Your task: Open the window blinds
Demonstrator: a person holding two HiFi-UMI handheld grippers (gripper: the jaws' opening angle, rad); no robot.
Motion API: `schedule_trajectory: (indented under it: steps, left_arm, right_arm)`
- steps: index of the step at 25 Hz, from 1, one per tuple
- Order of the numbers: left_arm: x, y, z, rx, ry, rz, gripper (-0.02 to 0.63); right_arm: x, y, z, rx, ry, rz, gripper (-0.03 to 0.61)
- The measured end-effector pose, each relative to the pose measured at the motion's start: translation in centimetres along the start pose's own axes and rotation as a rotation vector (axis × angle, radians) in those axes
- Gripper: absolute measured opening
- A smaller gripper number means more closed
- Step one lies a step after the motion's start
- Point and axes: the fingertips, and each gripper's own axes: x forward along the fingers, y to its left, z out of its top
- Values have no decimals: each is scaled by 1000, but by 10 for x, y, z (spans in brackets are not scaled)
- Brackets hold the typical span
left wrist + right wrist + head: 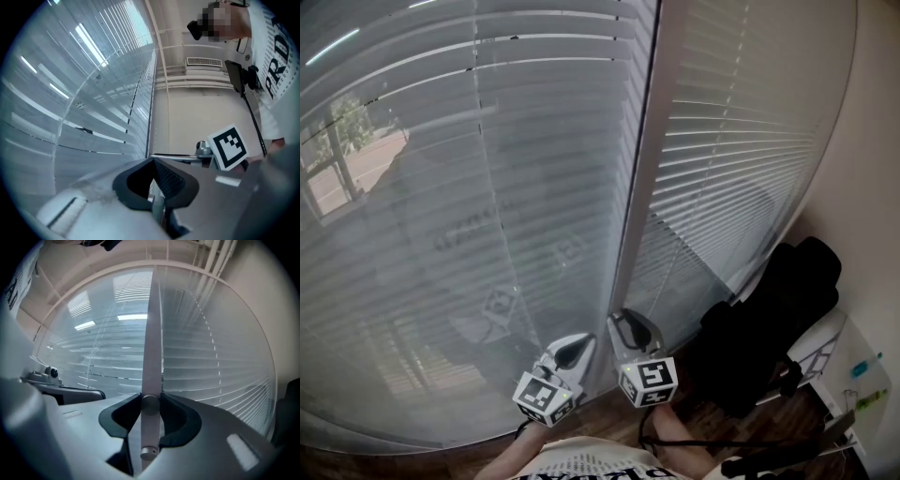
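While the right gripper (151, 409) is pinching the tilt wand (152, 352), which is hanging by the frame post (639, 169) between the two closed blinds (215, 366), the left gripper (153, 165) is waiting alongside with pads pressed together (nothing held). Risk: the smooth wand may be slipping round inside the pads during twisting, leaving the slats shut.

The wand (152, 343) stands upright between the fingers of the right gripper (151, 402), with the blinds (469, 187) spread behind it to both sides. The left gripper (572, 348) sits just left of those fingers, and a chair (821, 343) lies well to their right.
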Motion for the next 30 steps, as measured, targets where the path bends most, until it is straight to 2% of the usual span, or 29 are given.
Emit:
schedule_trajectory:
  steps: [6,9,11,21,23,25,30]
  left_arm:
    - [0,-1,-1,-3,2,-4,-8]
    - [0,-1,-2,-2,1,-6,-8]
    - [1,-2,-2,-2,0,-9,-8]
    - [0,-2,-2,-7,-1,-14,-8]
    - [0,-2,-2,-8,-1,-14,-8]
    - [0,-2,-1,-7,-2,-16,-8]
    - [1,-2,-1,-7,-2,-16,-8]
  right_arm:
    - [0,-2,-1,81,-3,-3,135]
    - [1,-3,-5,214,-3,10,135]
    - [0,-4,-6,263,-5,11,135]
    - [1,-4,-6,246,-8,2,137]
    - [1,-4,-6,231,-8,2,138]
    - [1,-3,-6,172,3,-5,138]
    - [0,3,-1,-138,51,-15,138]
